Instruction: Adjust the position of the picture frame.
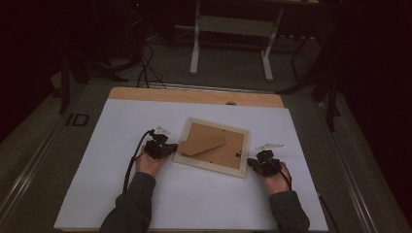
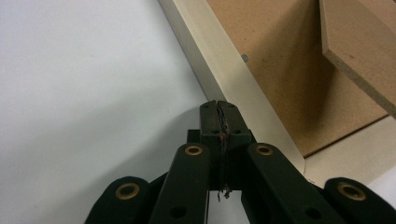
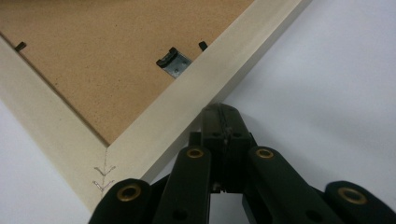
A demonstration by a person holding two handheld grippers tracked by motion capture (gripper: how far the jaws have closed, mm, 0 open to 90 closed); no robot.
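A white-topped table [image 1: 145, 194] carries one picture frame [image 1: 212, 165], lying face down.

A picture frame [image 1: 212, 146] lies back-side up on a sheet [image 1: 145, 194] that covers the counter [image 1: 194, 95], between the two grippers. The left gripper [image 1: 167, 149] rests at the frame's left edge, its closed jaws tipped against the rail just ahead of them; the backing board [image 2: 289, 84] lies beyond, with the stand flap [image 2: 359, 42] above it to the jaws' right. The right gripper [image 1: 252, 162] sits at the frame's near right corner, jaws meeting the rail, a clip [image 3: 173, 61] ahead and left of them.
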